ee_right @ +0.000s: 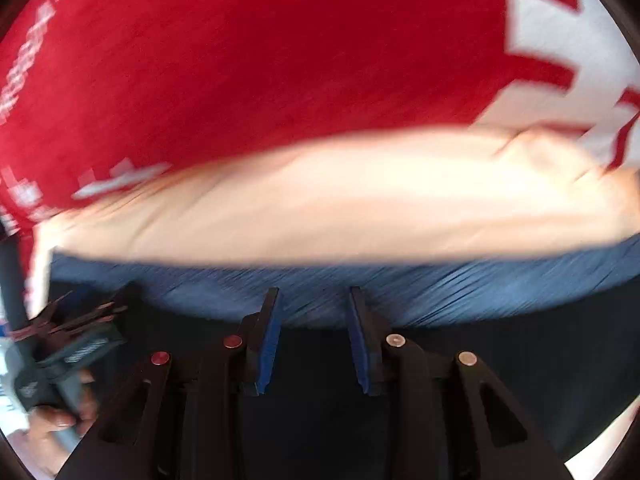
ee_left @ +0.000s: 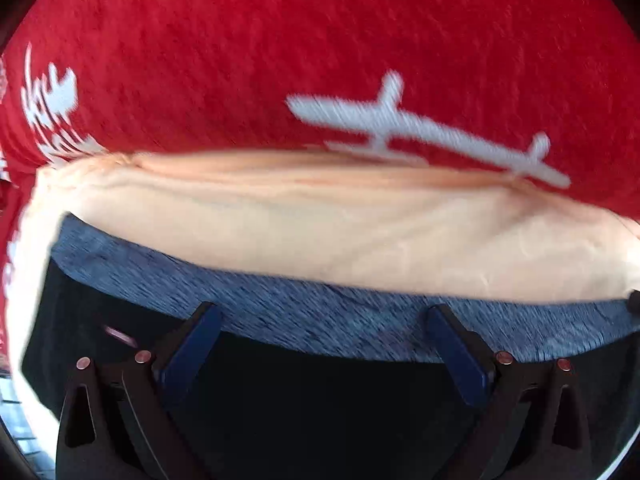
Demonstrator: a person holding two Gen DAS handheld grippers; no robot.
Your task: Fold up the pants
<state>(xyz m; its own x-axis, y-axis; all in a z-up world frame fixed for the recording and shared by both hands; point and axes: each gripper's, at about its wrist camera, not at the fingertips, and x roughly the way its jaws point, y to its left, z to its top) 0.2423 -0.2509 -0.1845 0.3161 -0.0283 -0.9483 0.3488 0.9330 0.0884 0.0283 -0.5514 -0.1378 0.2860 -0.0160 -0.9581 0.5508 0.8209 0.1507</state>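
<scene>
A red blanket [ee_left: 280, 40] fills the background. The pants [ee_left: 320, 328], black with a blue-grey waistband, lie over peach cloth [ee_left: 320, 224]; soft and limp, probably best pinched at the waistband. Left gripper [ee_left: 324, 316] and right gripper [ee_right: 314, 296] gape, empty.

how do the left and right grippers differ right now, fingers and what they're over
The left gripper has its fingers spread wide; the right gripper has its fingers set much closer, though still apart. The left wrist view is fairly sharp; the right wrist view is more smeared by motion blur. Both are open, hold nothing, and point at the blue-grey waistband of the black pants, with peach cloth and a red patterned cover beyond.
</scene>
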